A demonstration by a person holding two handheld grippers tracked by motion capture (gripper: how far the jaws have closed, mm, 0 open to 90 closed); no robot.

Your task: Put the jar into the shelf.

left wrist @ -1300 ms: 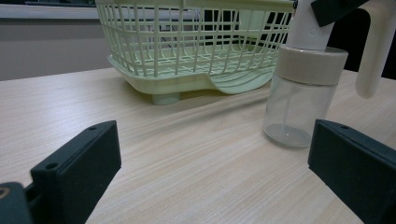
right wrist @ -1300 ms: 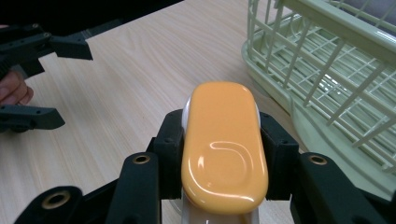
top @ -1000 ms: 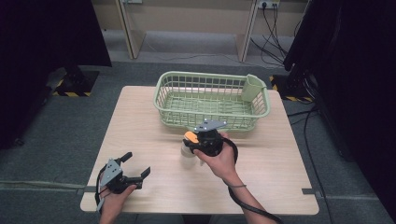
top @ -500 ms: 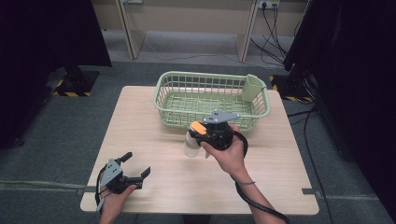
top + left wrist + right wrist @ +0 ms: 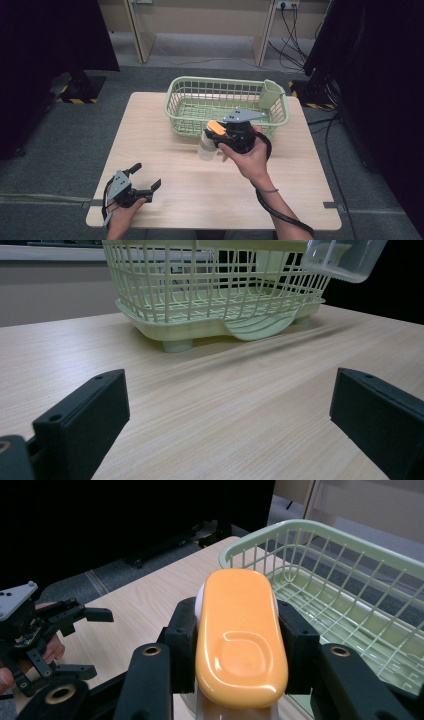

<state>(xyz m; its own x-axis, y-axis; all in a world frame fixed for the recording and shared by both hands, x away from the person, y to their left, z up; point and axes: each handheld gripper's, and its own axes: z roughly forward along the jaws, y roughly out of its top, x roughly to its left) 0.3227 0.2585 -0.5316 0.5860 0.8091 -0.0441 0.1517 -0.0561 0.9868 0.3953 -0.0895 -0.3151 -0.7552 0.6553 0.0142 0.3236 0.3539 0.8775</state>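
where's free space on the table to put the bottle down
Bare wood lies left of the basket, and across the front between the left tool and the right forearm. It is crowded beside the basket's near wall, where the right tool holds the bottle.

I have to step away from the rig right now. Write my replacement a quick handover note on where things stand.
Right tongs: shut on the orange-lidded clear container, held above the table just in front of the green basket.
Left tongs: open, empty, low at the table's near left corner.
Done: container picked up.
Left, probably: carry it over the rim, set it in the basket, which looks empty, and release.
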